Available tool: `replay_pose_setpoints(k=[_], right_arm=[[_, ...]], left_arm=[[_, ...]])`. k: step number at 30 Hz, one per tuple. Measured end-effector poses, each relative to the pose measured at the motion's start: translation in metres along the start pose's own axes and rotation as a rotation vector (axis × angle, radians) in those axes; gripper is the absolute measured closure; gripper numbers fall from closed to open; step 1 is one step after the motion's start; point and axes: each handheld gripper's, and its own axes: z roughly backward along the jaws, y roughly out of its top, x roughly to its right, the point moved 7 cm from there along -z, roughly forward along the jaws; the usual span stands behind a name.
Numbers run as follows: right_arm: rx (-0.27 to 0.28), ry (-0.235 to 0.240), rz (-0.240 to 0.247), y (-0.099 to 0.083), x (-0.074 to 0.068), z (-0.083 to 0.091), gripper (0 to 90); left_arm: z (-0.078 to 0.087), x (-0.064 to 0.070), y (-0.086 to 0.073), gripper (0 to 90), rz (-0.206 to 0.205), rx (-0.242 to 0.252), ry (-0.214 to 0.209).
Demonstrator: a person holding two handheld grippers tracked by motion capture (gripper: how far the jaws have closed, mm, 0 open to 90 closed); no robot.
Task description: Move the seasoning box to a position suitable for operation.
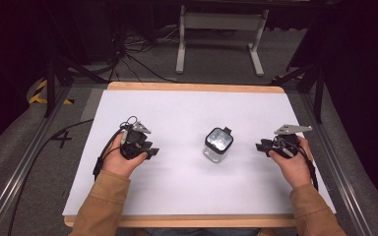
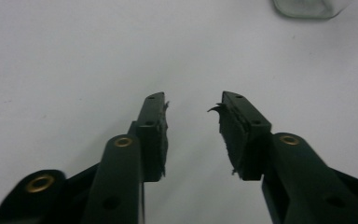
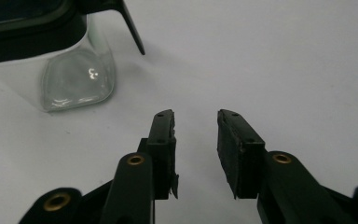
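Standing upright near the middle of the white table sheet [image 1: 187,113] is a clear glass jar [image 1: 218,144] with a black-framed lid and a small black clasp projecting from its far side. A person holds one two-jaw tool in each hand, forearms in tan sleeves entering from the near edge.

The left gripper [image 1: 150,152] rests low over the sheet, well apart from the jar, its jaws pointing toward it. In the left gripper view the left gripper [image 2: 193,105] has its jaws parted by a moderate gap with nothing between them; the pads [image 2: 154,135] look worn and frayed at their edges, and the base of the glass jar [image 2: 307,7] appears at the upper right edge, far ahead of the tips.

The right gripper [image 1: 261,146] lies on the opposite side, near the jar but not touching it, a grey three-cornered plate above it. In the right gripper view the right gripper [image 3: 196,116] is likewise open to a moderate gap and holds nothing. The glass jar [image 3: 74,79] stands ahead and to the left of the jaws, its rounded clear corner and black lid rim visible, the clasp hanging down beside it.

Beyond the table, cables lie on the grey floor beneath a white stand [image 1: 221,22].
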Motion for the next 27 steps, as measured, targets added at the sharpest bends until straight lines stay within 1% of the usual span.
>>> replay_pose_setpoints(k=[1,2,3,4,5,6,7,8,9,10,12,13,14,15,16,17,18,19,20,23,24,25,26,27], right_arm=[[0.001,0.007,0.001,-0.002,-0.001,-0.002,68.4],[0.003,0.011,-0.007,-0.004,-0.001,-0.003,68.8],[0.006,0.007,-0.008,-0.005,0.0,-0.004,68.8],[0.005,0.007,0.01,-0.006,0.0,-0.005,67.6],[0.006,0.012,0.011,-0.007,-0.001,-0.005,66.9],[0.01,0.028,0.015,-0.007,-0.004,-0.006,66.7],[0.001,0.049,0.0,-0.008,-0.008,-0.006,67.0],[0.0,0.063,0.001,-0.008,-0.01,-0.007,67.5],[-0.007,0.066,0.01,-0.008,-0.012,-0.006,69.3],[-0.004,0.072,0.008,-0.008,-0.014,-0.006,70.3],[0.0,0.063,0.02,-0.006,-0.015,-0.005,73.7],[0.0,0.053,0.027,-0.006,-0.016,-0.005,76.9],[0.004,0.051,0.033,-0.006,-0.016,-0.005,78.9],[0.013,0.058,0.037,-0.006,-0.018,-0.006,81.9],[0.014,0.072,0.038,-0.01,-0.02,-0.007,86.0],[0.011,0.078,0.035,-0.012,-0.021,-0.008,87.3],[0.007,0.076,0.034,-0.014,-0.022,-0.008,88.3],[0.001,0.07,0.039,-0.016,-0.022,-0.008,89.0],[-0.001,0.064,0.047,-0.017,-0.022,-0.008,89.3],[0.005,0.062,0.048,-0.018,-0.023,-0.004,88.9],[0.011,0.061,0.048,-0.018,-0.024,-0.003,88.7],[0.012,0.059,0.049,-0.018,-0.024,-0.003,88.7],[0.011,0.057,0.049,-0.018,-0.025,-0.003,88.7],[0.011,0.057,0.049,-0.018,-0.025,-0.003,88.7]], left_arm=[[0.001,-0.001,0.0,65.6,-0.017,0.0,0.005],[0.001,-0.001,0.0,64.8,-0.04,0.001,0.026],[0.002,0.001,0.001,59.2,-0.054,0.019,0.023],[0.002,0.002,0.002,56.6,-0.049,0.026,0.012],[0.0,0.003,0.003,54.9,-0.037,0.026,0.005],[0.0,0.003,0.004,54.6,-0.038,0.024,0.018],[-0.001,0.004,0.005,56.6,-0.036,0.032,0.021],[-0.001,0.003,0.006,58.5,-0.032,0.029,0.02],[-0.001,0.003,0.007,61.4,-0.021,0.033,0.013],[-0.002,0.003,0.008,64.8,-0.015,0.04,0.005],[-0.003,0.004,0.014,70.3,0.001,0.048,-0.033],[-0.004,0.005,0.017,74.1,-0.002,0.053,-0.039],[-0.006,0.006,0.021,75.2,-0.006,0.053,-0.04],[-0.008,0.008,0.027,75.3,-0.014,0.066,-0.043],[-0.009,0.01,0.032,76.8,-0.021,0.075,-0.056],[-0.011,0.011,0.035,77.3,-0.027,0.082,-0.06],[-0.013,0.013,0.04,78.2,-0.026,0.094,-0.074],[-0.016,0.015,0.045,79.3,-0.035,0.094,-0.084],[-0.019,0.017,0.047,80.1,-0.04,0.1,-0.084],[-0.031,0.022,0.058,80.6,-0.051,0.097,-0.092],[-0.034,0.024,0.061,79.9,-0.05,0.11,-0.095],[-0.039,0.025,0.066,79.0,-0.041,0.123,-0.097],[-0.046,0.028,0.071,78.8,-0.04,0.125,-0.094],[-0.046,0.028,0.071,78.6,-0.04,0.125,-0.094]])
